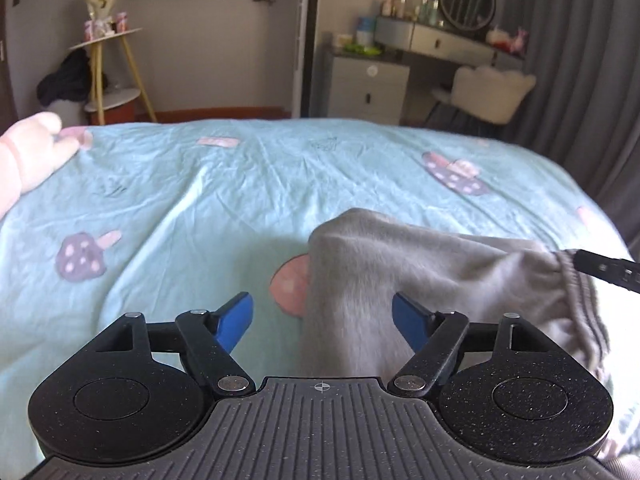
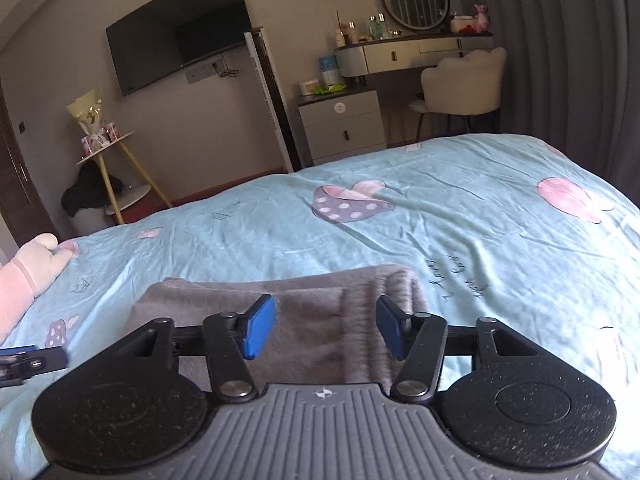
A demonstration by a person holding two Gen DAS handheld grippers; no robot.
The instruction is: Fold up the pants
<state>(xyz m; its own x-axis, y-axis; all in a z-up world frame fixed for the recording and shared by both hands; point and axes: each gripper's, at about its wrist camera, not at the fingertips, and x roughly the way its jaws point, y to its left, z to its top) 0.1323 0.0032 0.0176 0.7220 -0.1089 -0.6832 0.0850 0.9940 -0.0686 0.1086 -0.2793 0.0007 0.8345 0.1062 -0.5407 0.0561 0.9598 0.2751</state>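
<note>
The left tongs (image 1: pixel 322 314) stand wide apart and grip nothing, the folded grey pants (image 1: pixel 420 264) lying just ahead and to their right on the bed (image 1: pixel 200 200). The right tongs (image 2: pixel 326 326) hover part open over the pants, both blue pads (image 2: pixel 259 326) clear of the cloth.

Grey pants (image 2: pixel 280 312); light-blue bedsheet (image 2: pixel 440 248), pink and purple mushroom prints.

Grey fleece pants (image 2: pixel 280 312) lie folded in a bundle on the bed.
</note>
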